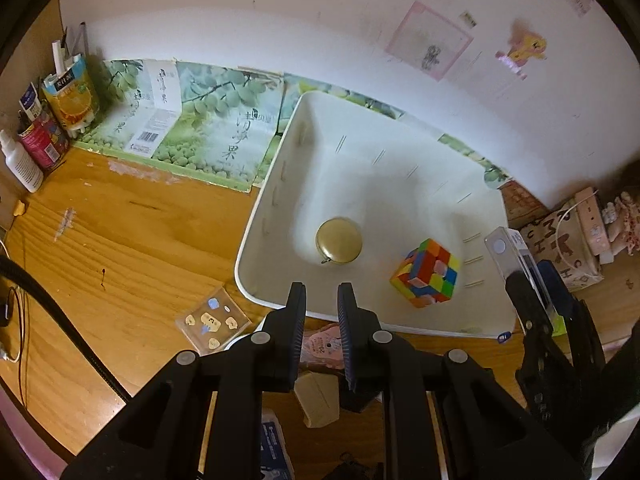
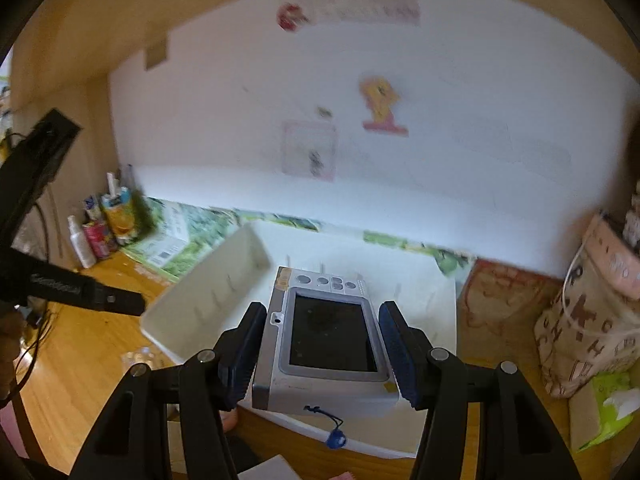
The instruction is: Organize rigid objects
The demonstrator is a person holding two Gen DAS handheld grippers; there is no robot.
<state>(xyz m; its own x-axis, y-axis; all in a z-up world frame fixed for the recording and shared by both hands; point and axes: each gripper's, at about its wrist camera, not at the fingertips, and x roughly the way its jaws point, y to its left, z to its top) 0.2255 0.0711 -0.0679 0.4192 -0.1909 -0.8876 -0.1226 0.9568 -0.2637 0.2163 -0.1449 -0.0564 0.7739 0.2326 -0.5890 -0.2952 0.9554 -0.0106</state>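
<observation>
A white bin (image 1: 280, 168) stands on the wooden desk. Inside it lie a round gold tin (image 1: 338, 241) and a colourful puzzle cube (image 1: 426, 273). My left gripper (image 1: 321, 296) hovers over the bin's near rim, jaws a narrow gap apart and empty. My right gripper (image 2: 322, 322) is shut on a silver digital camera (image 2: 328, 336), screen up, and holds it over the bin's (image 2: 208, 300) near edge. In the left wrist view the right gripper (image 1: 536, 284) and the camera (image 1: 516, 256) show at the bin's right side.
A small clear box with beige pieces (image 1: 212, 322), a pink item (image 1: 322, 350) and a beige block (image 1: 318, 404) lie on the desk (image 1: 120, 248) near the bin. Bottles and cartons (image 1: 44, 120) stand far left. A patterned bag (image 2: 588, 312) stands right.
</observation>
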